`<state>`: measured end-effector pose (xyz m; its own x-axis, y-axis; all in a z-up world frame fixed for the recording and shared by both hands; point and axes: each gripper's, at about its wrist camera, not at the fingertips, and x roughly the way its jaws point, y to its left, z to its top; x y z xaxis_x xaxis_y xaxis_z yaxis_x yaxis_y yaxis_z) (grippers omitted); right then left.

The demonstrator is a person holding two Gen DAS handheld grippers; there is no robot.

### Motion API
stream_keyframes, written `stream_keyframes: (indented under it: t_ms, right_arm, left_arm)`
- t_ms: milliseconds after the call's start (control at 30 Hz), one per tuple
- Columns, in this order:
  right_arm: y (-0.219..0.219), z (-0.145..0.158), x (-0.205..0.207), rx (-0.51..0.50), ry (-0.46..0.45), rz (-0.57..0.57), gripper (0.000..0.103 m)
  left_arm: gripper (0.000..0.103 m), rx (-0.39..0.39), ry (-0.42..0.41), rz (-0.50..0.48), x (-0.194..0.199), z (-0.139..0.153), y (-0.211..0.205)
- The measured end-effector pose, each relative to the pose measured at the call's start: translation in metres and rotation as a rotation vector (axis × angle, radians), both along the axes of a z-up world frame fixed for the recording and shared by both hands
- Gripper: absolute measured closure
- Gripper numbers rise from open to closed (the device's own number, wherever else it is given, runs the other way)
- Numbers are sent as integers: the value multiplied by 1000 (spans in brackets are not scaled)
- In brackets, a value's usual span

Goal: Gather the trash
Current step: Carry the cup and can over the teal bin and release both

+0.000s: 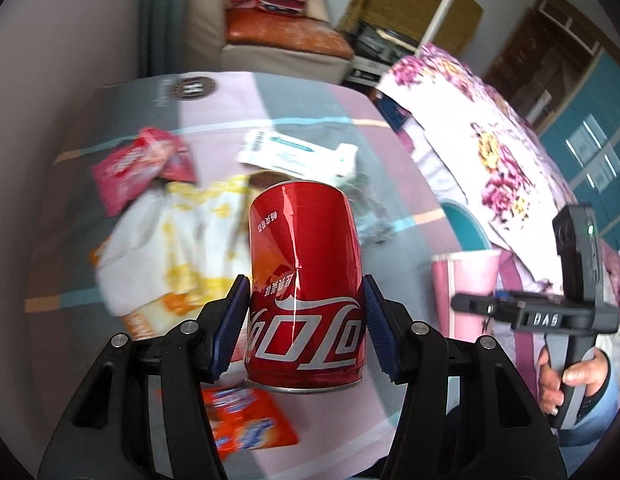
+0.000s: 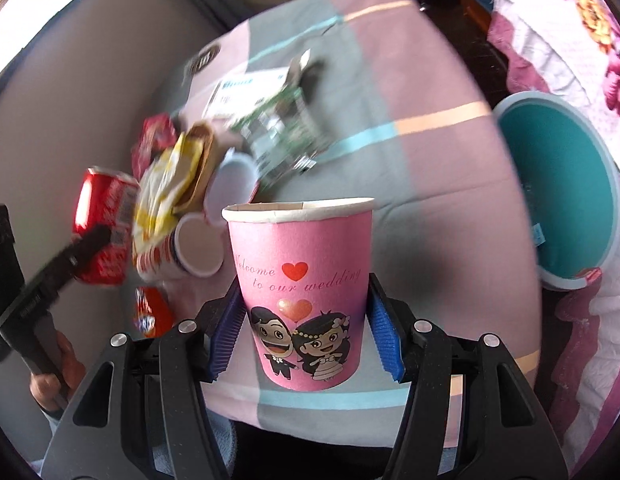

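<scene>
My left gripper (image 1: 306,316) is shut on a dented red Coca-Cola can (image 1: 306,280), held upside down above the table; the can also shows in the right wrist view (image 2: 104,232). My right gripper (image 2: 304,316) is shut on a pink paper wedding cup (image 2: 306,292), upright above the table's near edge; the cup shows in the left wrist view (image 1: 465,292). Trash lies on the tablecloth: a yellow-white wrapper (image 1: 166,240), a red packet (image 1: 138,164), an orange packet (image 1: 246,416), a white-green carton (image 1: 298,152), and paper cups (image 2: 198,248).
A teal bin (image 2: 565,188) with a pale rim stands to the right of the table, beside a floral quilt (image 1: 489,140). The table wears a pink-grey striped cloth (image 2: 409,80). A sofa (image 1: 278,32) stands behind it.
</scene>
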<state>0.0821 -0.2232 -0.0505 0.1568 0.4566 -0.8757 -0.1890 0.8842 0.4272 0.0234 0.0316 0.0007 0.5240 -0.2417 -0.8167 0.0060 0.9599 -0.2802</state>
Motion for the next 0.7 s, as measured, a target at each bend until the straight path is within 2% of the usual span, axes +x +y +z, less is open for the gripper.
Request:
stream_keyframes:
  t_ms: [400, 700]
  right_arm:
    - [-89, 4, 23, 49, -61, -184, 47]
    - [-145, 5, 36, 65, -111, -285, 47]
  left_arm:
    - [45, 22, 15, -127, 44, -7, -91]
    - [45, 74, 49, -246, 77, -20, -167]
